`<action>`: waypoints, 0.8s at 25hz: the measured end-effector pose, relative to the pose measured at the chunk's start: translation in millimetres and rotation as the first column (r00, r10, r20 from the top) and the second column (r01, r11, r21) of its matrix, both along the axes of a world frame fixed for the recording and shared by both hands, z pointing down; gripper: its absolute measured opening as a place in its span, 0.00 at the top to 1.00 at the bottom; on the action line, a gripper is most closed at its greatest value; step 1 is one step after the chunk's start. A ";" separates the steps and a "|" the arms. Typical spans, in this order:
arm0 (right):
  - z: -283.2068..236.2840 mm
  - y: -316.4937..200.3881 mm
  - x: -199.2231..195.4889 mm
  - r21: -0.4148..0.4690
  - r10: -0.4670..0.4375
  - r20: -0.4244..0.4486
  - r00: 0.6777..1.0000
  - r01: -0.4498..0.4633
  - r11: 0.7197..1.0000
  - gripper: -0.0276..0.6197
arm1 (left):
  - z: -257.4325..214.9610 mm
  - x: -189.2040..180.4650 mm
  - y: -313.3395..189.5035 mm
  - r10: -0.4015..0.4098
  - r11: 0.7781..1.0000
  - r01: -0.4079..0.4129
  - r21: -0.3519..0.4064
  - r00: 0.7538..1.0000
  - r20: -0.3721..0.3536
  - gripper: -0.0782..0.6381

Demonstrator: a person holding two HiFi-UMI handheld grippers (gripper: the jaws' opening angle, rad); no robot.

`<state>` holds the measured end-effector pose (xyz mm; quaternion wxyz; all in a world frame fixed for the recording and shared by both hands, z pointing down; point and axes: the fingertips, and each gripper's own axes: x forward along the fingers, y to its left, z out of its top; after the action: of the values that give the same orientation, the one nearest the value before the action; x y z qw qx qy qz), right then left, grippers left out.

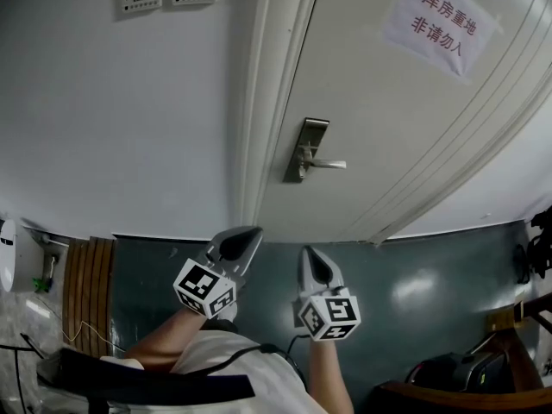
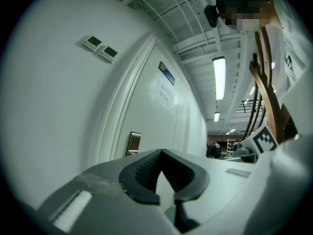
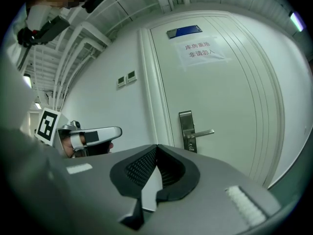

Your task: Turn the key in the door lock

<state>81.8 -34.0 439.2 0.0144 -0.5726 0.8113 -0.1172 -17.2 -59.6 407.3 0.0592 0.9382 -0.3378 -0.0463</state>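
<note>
The left gripper [image 1: 252, 231] and right gripper [image 1: 309, 251] hover side by side, each with jaws clenched on nothing; well beyond them the lock plate [image 1: 307, 149] and lever handle [image 1: 329, 164] sit on the white door [image 1: 388, 128]; whether a key is there is too small to tell.

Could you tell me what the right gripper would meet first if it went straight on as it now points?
Probably the door, near its edge just left of the lock plate; depth is unclear.
</note>
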 end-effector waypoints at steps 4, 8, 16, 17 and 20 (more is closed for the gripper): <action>3.6 -23.8 2.0 -0.021 0.050 -0.015 0.999 -0.050 0.999 0.95 | 0.4 -3.0 -26.7 0.029 1.000 -0.029 -0.007 1.000 -0.005 0.88; 2.1 -48.8 -6.4 -0.023 0.059 -0.027 0.998 -0.060 0.998 0.95 | 2.8 -9.9 -51.5 0.052 0.999 -0.051 -0.015 0.999 0.002 0.88; 8.2 -94.9 -21.0 -0.036 0.108 -0.038 0.993 -0.110 0.993 0.95 | 9.7 -22.2 -100.1 0.103 0.994 -0.103 -0.028 0.995 0.007 0.88; 9.3 -99.1 -22.2 -0.038 0.114 -0.038 0.993 -0.115 0.993 0.95 | 9.9 -23.3 -104.6 0.110 0.994 -0.110 -0.029 0.994 0.004 0.88; 12.2 -110.6 -26.8 -0.043 0.123 -0.036 0.992 -0.124 0.991 0.95 | 11.9 -27.4 -116.9 0.124 0.992 -0.124 -0.030 0.992 -0.001 0.88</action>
<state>55.0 -144.6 451.4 -0.0049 -0.6238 0.7716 -0.1248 -44.7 -176.5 419.2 0.0760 0.9564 -0.2795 -0.0368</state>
